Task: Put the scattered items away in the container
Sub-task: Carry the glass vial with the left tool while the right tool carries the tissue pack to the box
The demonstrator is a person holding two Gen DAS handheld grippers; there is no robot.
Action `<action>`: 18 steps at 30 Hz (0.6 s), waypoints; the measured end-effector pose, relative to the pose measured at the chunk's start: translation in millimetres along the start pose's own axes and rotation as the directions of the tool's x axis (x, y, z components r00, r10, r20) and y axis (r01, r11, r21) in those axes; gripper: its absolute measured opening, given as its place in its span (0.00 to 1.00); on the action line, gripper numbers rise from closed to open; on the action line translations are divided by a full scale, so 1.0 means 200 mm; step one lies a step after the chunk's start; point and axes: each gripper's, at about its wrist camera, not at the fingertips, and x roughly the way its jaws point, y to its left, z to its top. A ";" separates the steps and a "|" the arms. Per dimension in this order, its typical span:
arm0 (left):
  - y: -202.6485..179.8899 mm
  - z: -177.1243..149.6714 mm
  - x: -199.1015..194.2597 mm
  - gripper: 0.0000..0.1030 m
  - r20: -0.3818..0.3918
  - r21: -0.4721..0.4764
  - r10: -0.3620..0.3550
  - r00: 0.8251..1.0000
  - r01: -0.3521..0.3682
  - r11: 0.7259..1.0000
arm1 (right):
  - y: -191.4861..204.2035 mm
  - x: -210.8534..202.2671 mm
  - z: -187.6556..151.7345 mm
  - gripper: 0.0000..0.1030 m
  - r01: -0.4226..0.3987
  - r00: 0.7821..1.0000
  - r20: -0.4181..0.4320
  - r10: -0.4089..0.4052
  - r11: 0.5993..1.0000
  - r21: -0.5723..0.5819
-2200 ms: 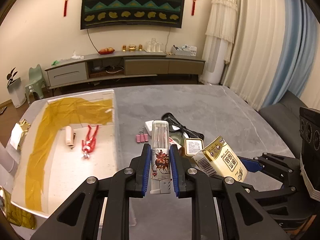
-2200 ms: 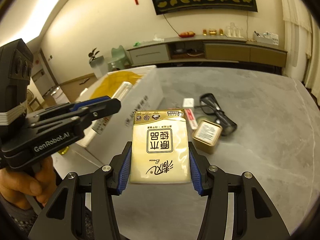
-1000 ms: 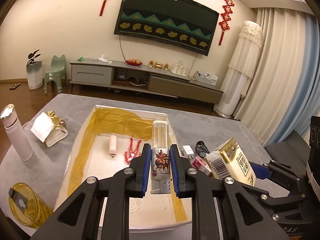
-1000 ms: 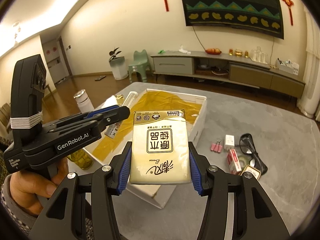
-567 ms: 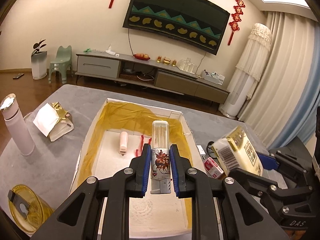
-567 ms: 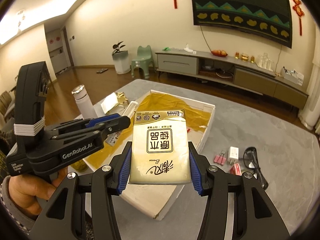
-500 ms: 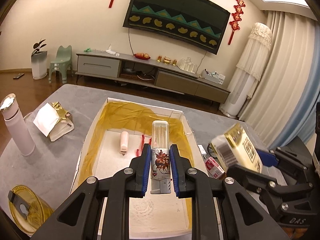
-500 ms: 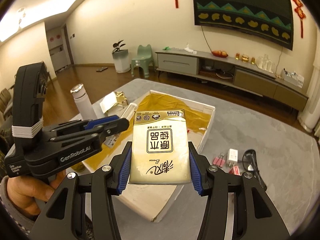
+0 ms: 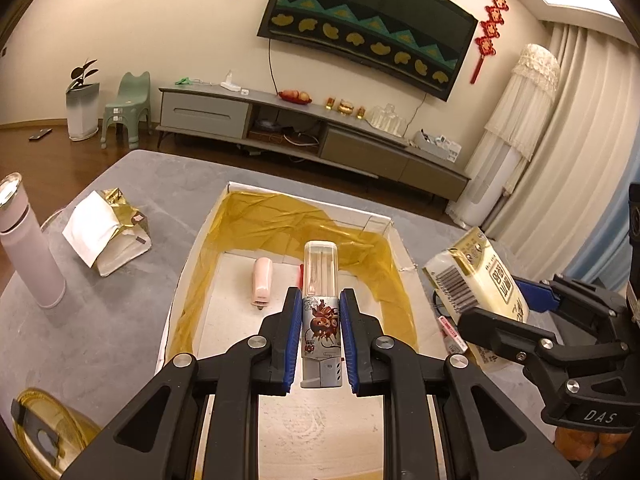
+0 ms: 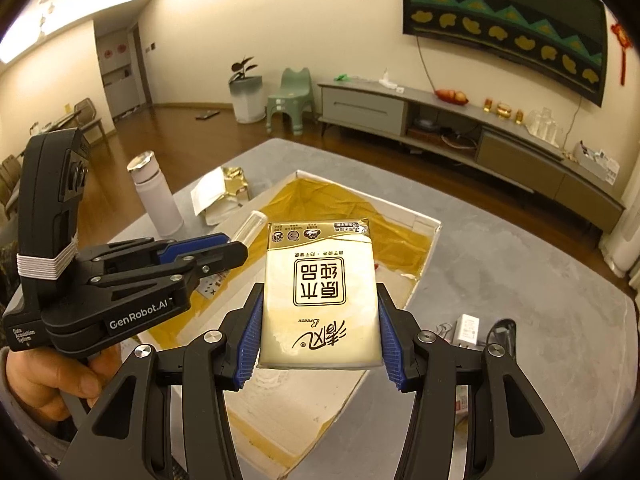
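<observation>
At the far left of the left wrist view a pale pink bottle (image 9: 30, 248) is standing upright on the grey table (image 9: 116, 328); below it, at the lower edge, a yellow translucent lid (image 9: 48, 436) is lying flat; just right of the bottle a torn gold and white packet (image 9: 106, 236) is resting on the table; right of that the white box (image 9: 178, 296), lined with yellow film, is sitting open, with a small pink item (image 9: 262, 282) lying on its floor near the far end. The left gripper (image 9: 320, 320) is hovering above the box and is clamping a slim case with a clear cap (image 9: 321, 300) upright between its blue pads; further right the right gripper (image 9: 516, 312) is carrying a cream tissue pack (image 9: 476, 280) beyond the box's right wall.

In the right wrist view a hand (image 10: 44, 380) is gripping the left gripper's (image 10: 224, 254) handle at the left; in the middle the right gripper (image 10: 320, 340) is squeezing the tissue pack (image 10: 318, 296) by its two long sides, over the near right part of the box (image 10: 434, 236); to the right a white charger (image 10: 468, 328) and binder clips (image 10: 444, 328) are lying side by side on the table (image 10: 540, 280), just beside dark glasses (image 10: 500, 330) that are partly hidden.
</observation>
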 end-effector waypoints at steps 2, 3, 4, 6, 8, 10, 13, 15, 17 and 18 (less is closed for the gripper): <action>0.01 0.01 0.02 0.20 -0.011 0.004 0.005 1.000 -0.005 1.000 | -0.01 0.03 0.02 0.52 -0.005 1.000 -0.019 0.005 1.000 -0.006; 0.01 0.02 0.03 0.20 -0.013 0.007 0.012 1.000 -0.012 1.000 | -0.02 0.05 0.03 0.52 -0.007 1.000 -0.029 0.007 1.000 -0.008; 0.01 0.03 0.04 0.20 -0.016 0.006 0.017 1.000 -0.017 1.000 | -0.03 0.07 0.04 0.53 -0.009 0.999 -0.037 0.008 1.000 -0.010; 0.03 0.04 0.06 0.20 -0.022 0.000 0.021 1.000 -0.021 1.000 | -0.04 0.11 0.05 0.52 -0.009 0.998 -0.056 0.008 1.000 -0.010; 0.05 0.06 0.09 0.20 -0.030 -0.015 0.025 0.999 -0.025 1.000 | -0.06 0.15 0.07 0.52 -0.012 0.997 -0.075 0.012 1.000 -0.007; 0.07 0.07 0.12 0.20 -0.037 -0.029 0.027 0.999 -0.028 0.999 | -0.07 0.19 0.09 0.52 -0.014 0.996 -0.093 0.012 1.000 -0.013; 0.10 0.09 0.15 0.20 -0.046 -0.049 0.025 0.999 -0.028 0.998 | -0.09 0.24 0.12 0.53 -0.015 0.993 -0.116 0.011 0.999 -0.033; 0.11 0.10 0.18 0.20 -0.065 -0.051 0.021 0.998 -0.024 0.998 | -0.09 0.28 0.14 0.53 -0.007 0.991 -0.130 -0.001 0.998 -0.059; 0.12 0.10 0.22 0.20 -0.087 -0.042 0.025 0.996 -0.028 0.999 | -0.09 0.32 0.16 0.53 0.002 0.989 -0.146 -0.015 0.996 -0.090; 0.11 0.10 0.23 0.20 -0.096 -0.029 0.033 0.995 -0.036 0.999 | -0.10 0.35 0.17 0.53 0.009 0.988 -0.154 -0.026 0.994 -0.106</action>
